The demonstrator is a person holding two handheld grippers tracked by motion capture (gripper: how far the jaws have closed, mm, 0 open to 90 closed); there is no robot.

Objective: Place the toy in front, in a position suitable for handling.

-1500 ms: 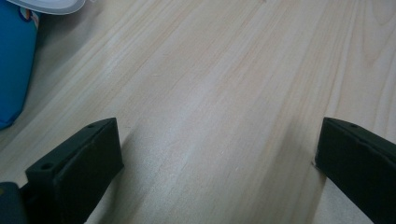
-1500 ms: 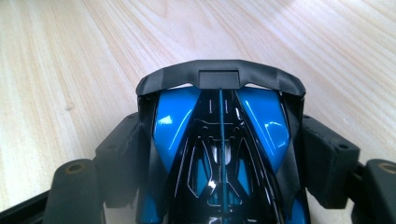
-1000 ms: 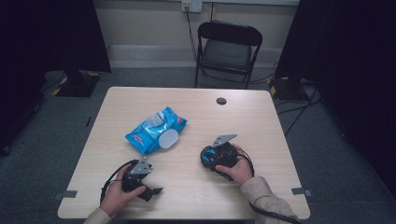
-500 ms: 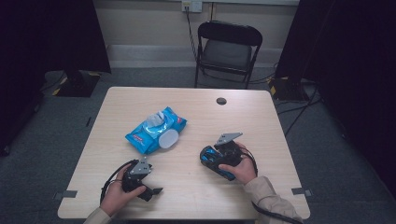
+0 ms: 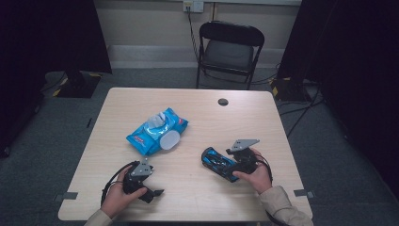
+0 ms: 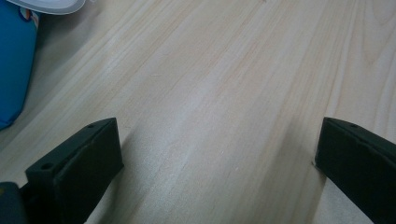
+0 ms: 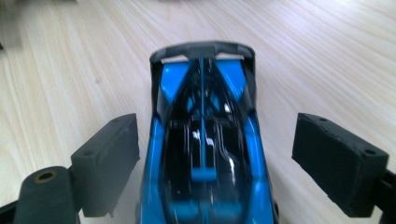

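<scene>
Jaws of the right gripper have just been opening and stand apart on either side of the toy car, clear of it. It lies on the desk, long axis slanting from near right to far left; its near end is cut off. Left gripper rests gaping over bare wood, wipes pack nearby.

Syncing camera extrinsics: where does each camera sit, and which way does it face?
High view: above the person's side, looking forward and down at the table; forearms, both hands, left gripper and right gripper.
Left gripper view: low over bare wood; own jaws apart, wipes pack at left.
Right gripper view: along the toy car; pads clear of it.
Shared: car and pack also show from above.
</scene>
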